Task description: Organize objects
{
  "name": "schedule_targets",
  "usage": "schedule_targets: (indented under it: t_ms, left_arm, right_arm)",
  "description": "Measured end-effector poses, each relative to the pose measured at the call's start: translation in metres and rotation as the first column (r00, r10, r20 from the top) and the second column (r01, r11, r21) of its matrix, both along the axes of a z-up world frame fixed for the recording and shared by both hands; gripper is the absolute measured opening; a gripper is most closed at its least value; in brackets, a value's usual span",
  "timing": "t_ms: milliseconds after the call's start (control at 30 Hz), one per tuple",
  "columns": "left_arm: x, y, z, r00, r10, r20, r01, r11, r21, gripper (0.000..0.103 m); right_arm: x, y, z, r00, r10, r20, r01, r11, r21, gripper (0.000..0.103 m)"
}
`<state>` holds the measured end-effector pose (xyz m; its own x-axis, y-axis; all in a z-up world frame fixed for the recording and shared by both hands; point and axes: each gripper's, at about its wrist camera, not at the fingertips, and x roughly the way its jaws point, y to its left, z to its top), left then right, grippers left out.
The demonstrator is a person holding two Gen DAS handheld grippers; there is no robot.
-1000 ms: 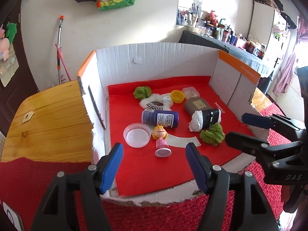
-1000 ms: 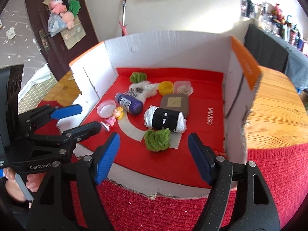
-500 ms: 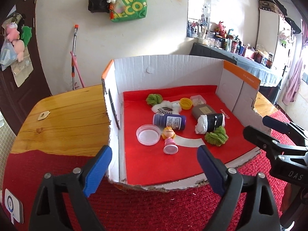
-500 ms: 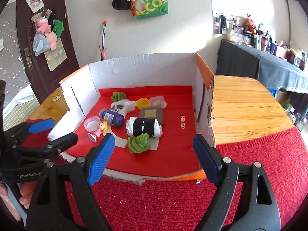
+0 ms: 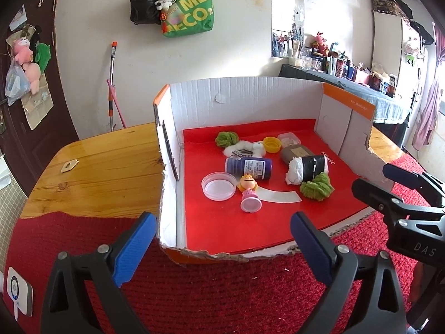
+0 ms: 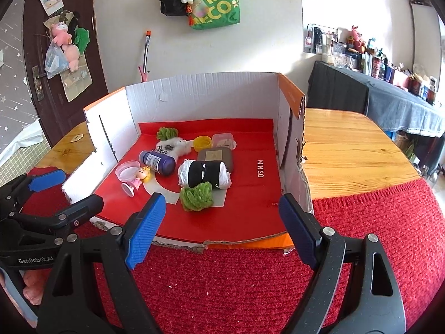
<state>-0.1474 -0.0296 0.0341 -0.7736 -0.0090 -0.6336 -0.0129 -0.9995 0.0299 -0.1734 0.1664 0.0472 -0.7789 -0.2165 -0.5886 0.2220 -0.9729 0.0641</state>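
An open cardboard box (image 5: 244,103) (image 6: 200,97) with a red floor holds several objects: a purple bottle (image 5: 248,167) (image 6: 158,162) on its side, a clear round lid (image 5: 218,186) (image 6: 128,170), a small doll figure (image 5: 249,192) (image 6: 138,181), a black-and-white roll (image 5: 307,168) (image 6: 205,174), two green pom-poms (image 5: 317,187) (image 6: 196,196), a yellow cap (image 5: 272,144) (image 6: 203,142), a grey case (image 6: 215,156) and a white plush (image 5: 243,150). My left gripper (image 5: 222,247) and right gripper (image 6: 219,231) are open and empty, in front of the box.
The box stands on a wooden table (image 5: 97,167) (image 6: 347,144) with a red cloth (image 5: 222,292) over its near part. A white device (image 5: 19,292) lies at the cloth's left. A dark side table (image 6: 389,103) with bottles stands at the right.
Both grippers have pulled back from the box and risen, so more of the table and room shows. Both stay open. The objects in the box have not moved.
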Motion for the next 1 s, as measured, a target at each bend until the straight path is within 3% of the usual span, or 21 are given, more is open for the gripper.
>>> schedule_targets:
  t_ms: [400,1000]
  left_arm:
    - [-0.0018,-0.0073,-0.0078,1.000,0.015,0.010,-0.015,0.999,0.030,0.099]
    - [-0.0011,-0.0038,-0.0098,1.000,0.007,0.008,-0.007,1.000,0.010,0.100]
  right_arm:
    - [0.0015,-0.0018,-0.0017,1.000,-0.003,-0.022,0.003,1.000,0.008,0.086]
    - [0.0016,-0.0026,-0.0004,1.000,0.007,-0.021,-0.006,1.000,0.010,0.089]
